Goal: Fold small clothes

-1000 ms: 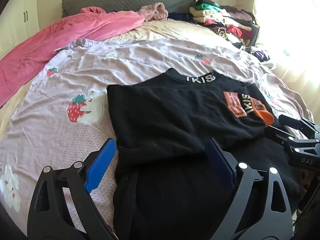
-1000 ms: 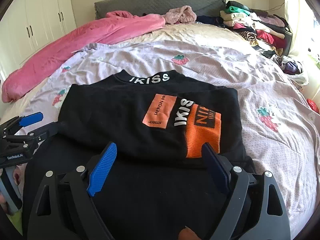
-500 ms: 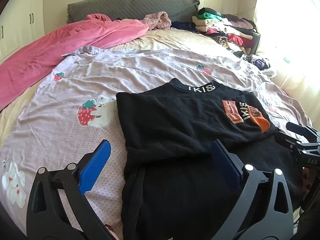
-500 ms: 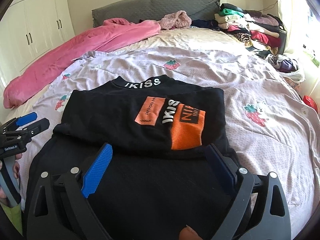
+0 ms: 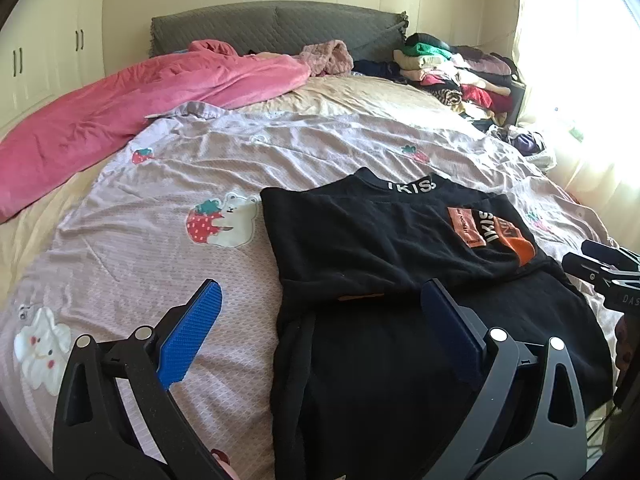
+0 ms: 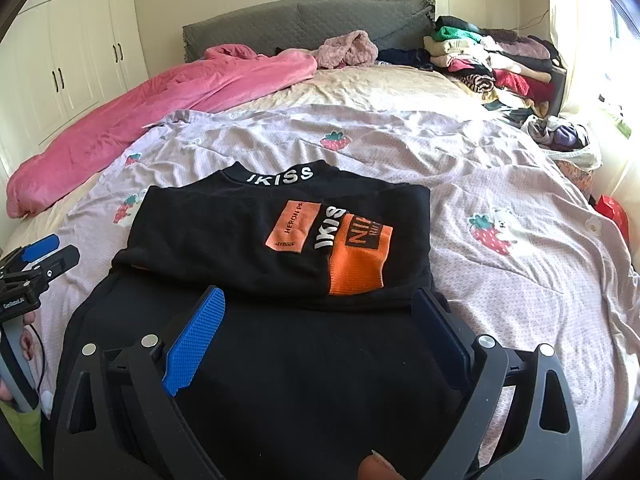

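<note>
Black IKISS sweatshirt on bed, part-folded, long axis 6–12 o'clock; unfolded lower half under both grippers

Left gripper straddles left edge (fingers just opened wide, holding nothing); right gripper centre-right, same

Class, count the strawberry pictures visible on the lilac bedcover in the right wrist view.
4: one beyond the collar, one right of the black shirt, two at its left. Others may be hidden.
</note>
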A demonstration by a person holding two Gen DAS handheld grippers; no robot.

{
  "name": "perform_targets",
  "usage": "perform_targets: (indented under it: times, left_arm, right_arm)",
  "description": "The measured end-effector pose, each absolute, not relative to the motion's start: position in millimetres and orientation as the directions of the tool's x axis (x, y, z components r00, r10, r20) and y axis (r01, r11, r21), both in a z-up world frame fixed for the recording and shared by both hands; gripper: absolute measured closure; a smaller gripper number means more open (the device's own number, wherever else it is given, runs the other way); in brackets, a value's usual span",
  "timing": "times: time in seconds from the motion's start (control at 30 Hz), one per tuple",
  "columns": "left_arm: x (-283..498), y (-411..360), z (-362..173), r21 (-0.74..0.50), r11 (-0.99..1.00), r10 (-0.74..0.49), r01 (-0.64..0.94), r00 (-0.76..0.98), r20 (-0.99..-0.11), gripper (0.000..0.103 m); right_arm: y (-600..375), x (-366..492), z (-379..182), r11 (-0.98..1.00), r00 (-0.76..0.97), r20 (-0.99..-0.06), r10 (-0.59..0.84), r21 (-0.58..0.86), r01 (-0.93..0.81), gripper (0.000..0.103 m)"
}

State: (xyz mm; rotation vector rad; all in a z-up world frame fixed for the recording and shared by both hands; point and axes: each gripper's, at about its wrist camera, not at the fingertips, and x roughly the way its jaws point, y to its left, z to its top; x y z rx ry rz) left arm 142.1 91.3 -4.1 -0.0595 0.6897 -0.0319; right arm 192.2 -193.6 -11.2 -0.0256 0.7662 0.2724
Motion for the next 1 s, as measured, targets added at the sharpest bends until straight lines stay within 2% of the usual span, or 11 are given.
perform_targets:
  times: [0.73,1.0]
  left_arm:
    - [108.1,97.0,7.4,-0.06,0.998,-0.043,0.009,0.797,-0.602,0.009]
    - [95.8,90.7,3.1,-0.035,0.999,-0.053,0.041,0.774,-0.631,0.009]
  right_arm:
    - [-206.4,165.6,12.1,0.971,0.728,-0.651,0.215,0.064,-0.229,0.009]
    - [-210.2,155.5,14.0,0.972,0.729,-0.649,0.218,0.074,-0.225,0.009]
